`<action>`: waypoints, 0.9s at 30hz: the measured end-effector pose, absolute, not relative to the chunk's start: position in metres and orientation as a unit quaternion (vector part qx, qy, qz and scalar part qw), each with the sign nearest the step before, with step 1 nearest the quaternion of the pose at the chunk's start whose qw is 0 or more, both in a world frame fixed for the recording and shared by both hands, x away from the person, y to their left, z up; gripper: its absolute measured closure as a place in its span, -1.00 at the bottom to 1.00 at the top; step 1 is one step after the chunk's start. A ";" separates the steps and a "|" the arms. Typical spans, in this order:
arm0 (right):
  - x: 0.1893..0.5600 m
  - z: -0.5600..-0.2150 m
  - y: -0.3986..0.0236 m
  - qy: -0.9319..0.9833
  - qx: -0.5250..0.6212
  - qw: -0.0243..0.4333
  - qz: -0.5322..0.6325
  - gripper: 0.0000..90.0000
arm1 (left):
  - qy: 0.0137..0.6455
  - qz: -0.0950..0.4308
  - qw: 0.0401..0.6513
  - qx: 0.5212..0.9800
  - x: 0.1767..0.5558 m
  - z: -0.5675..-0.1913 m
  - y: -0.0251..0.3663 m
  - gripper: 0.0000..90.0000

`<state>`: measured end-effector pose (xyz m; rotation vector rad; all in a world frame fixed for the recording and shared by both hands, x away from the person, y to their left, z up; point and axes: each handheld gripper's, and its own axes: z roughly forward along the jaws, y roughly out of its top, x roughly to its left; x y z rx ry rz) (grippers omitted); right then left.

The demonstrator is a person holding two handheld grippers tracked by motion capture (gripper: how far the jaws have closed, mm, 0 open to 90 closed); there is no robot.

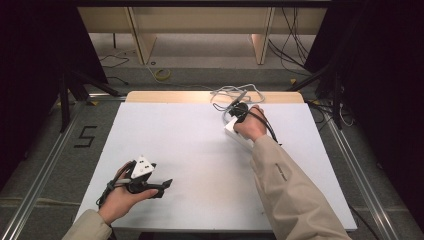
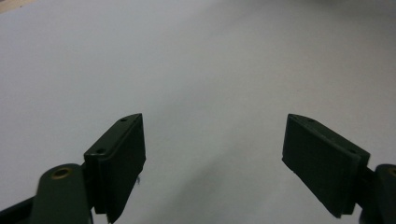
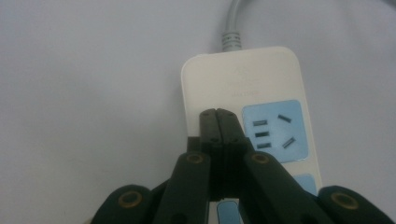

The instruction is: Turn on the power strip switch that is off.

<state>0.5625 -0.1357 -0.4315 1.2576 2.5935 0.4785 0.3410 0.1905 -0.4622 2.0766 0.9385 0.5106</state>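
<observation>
Nearest first, operator. Item one: left gripper point(image 1: 159, 187), low at your near-left over bare white surface point(image 1: 190, 165). In the left gripper view its fingers point(image 2: 119, 163) stand wide apart, nothing between them, nothing touched. Keep it parked there, or bring it across to pin the strip if that starts to slide.

Item two: right gripper point(image 3: 217, 114), farther out, right of centre. Its fingers are pressed flat together with no gap and nothing clamped between them, the tips lying over the left edge of the white power strip point(image 3: 261, 79), beside the blue socket panel point(image 3: 275, 130); whether they press it, you cannot tell.

Item three: grey cord point(image 3: 231, 28) leaving the strip's far end, ending in a loose tangle point(image 1: 235, 92) at the far edge.

Handling note: push with closed tips straight and slowly; an off-centre shove likely swings the strip round on its cord.
</observation>
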 end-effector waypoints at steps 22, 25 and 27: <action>0.561 -0.433 -0.142 0.880 0.433 0.104 0.167 1.00 | 0.371 0.199 0.392 0.818 0.342 -0.463 0.190 -0.53; 0.561 -0.432 -0.145 0.880 0.430 0.105 0.171 1.00 | 0.371 0.199 0.391 0.819 0.342 -0.463 0.191 -0.53; 0.560 -0.431 -0.145 0.875 0.435 0.110 0.182 1.00 | 0.371 0.199 0.391 0.819 0.342 -0.463 0.191 -0.53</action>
